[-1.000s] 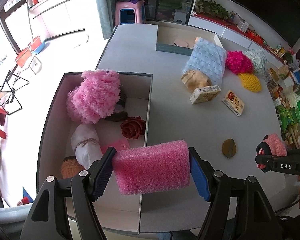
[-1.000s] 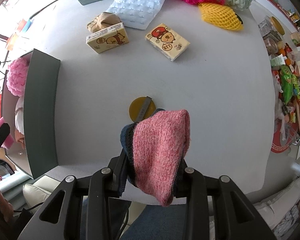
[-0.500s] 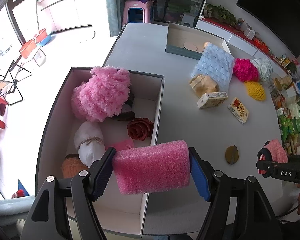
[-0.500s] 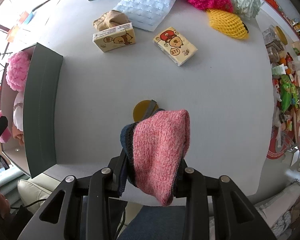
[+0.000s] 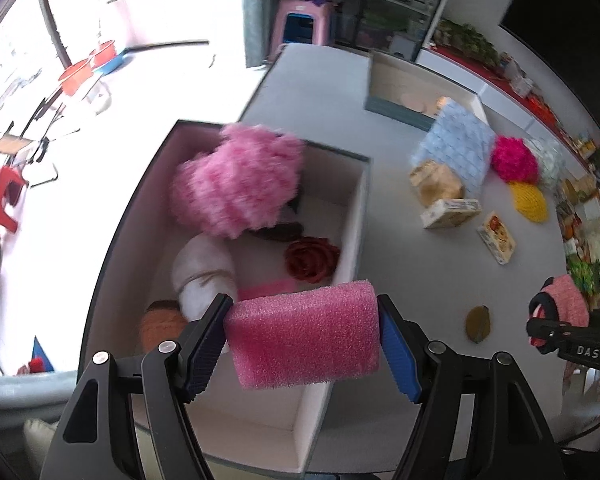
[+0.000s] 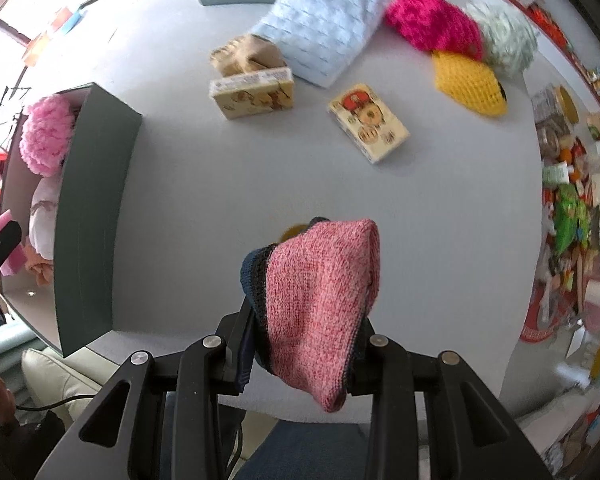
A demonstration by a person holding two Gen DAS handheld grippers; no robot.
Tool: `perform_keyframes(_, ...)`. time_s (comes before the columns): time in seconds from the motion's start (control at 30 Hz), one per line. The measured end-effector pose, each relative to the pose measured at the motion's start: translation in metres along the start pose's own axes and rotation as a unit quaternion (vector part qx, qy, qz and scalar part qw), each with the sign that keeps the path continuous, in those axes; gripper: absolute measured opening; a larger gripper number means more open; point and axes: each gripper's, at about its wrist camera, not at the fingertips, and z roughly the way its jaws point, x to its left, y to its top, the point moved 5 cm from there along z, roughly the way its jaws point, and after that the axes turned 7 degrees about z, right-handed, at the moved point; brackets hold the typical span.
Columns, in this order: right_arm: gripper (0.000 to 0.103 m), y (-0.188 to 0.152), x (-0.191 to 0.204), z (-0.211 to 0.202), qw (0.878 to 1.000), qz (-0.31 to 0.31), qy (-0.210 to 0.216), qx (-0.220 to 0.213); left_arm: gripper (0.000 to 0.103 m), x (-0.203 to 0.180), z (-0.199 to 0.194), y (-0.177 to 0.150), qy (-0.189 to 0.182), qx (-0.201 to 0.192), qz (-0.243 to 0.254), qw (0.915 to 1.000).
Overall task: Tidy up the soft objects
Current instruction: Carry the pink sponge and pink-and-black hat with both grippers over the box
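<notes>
- While both grippers are loaded, left gripper (image 5: 303,344) has its jaws set wide, clamped on the ends of one pink foam block (image 5: 305,339), held above the right wall of the open box (image 5: 350,236).
- Right gripper (image 6: 306,322): jaws narrow, pinching one pink knit sock (image 6: 324,300) with a dark cuff; it hangs over the worktop (image 6: 228,184) near its front edge.
- Inside the box: one fluffy pink ball (image 5: 236,186), one white bundle (image 5: 204,268), one red fabric rose (image 5: 311,258), one orange-brown knit piece (image 5: 160,320).
- Loose on the worktop: two small cartons (image 6: 252,92) (image 6: 368,122), one light-blue quilted cloth (image 6: 320,24), one magenta pom (image 6: 432,22), one yellow mesh piece (image 6: 468,82), one pale green puff (image 6: 504,36), one tan bundle (image 6: 246,54).
- One yellow disc (image 5: 478,322) lies below the sock, mostly hidden in the right wrist view.
- One shallow tray (image 5: 396,92) sits at the far side.
</notes>
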Motion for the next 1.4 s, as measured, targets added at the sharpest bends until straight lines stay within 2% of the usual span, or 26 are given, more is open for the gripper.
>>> perform_keyframes(0.17,0.037,0.016,0.031,-0.01,0.999,-0.039,0.011,-0.014,0.073,0.03,0.004,-0.011,0.015,0.016,-0.041,0.9989)
perform_keyframes(0.47,0.037,0.037,0.113,-0.027,0.991,-0.11,0.068,-0.02,0.073,0.077,-0.002,-0.029,0.048,0.023,-0.105,0.993)
perform_keyframes(0.67,0.037,0.04,0.169,-0.035,0.982,-0.163,0.089,-0.018,0.073,0.095,-0.005,-0.035,0.062,0.026,-0.13,0.9892)
perform_keyframes(0.93,0.037,0.03,0.228,-0.032,0.971,-0.214,0.108,-0.005,0.073,0.1,0.002,-0.04,0.069,0.038,-0.137,0.9875)
perform_keyframes(1.13,0.037,0.026,0.248,-0.024,0.967,-0.235,0.097,0.002,0.073,0.096,0.007,-0.044,0.066,0.046,-0.136,0.9875)
perform_keyframes(1.4,0.037,0.026,0.254,-0.015,0.965,-0.247,0.083,0.014,0.073,0.095,0.016,-0.053,0.063,0.064,-0.143,0.9857)
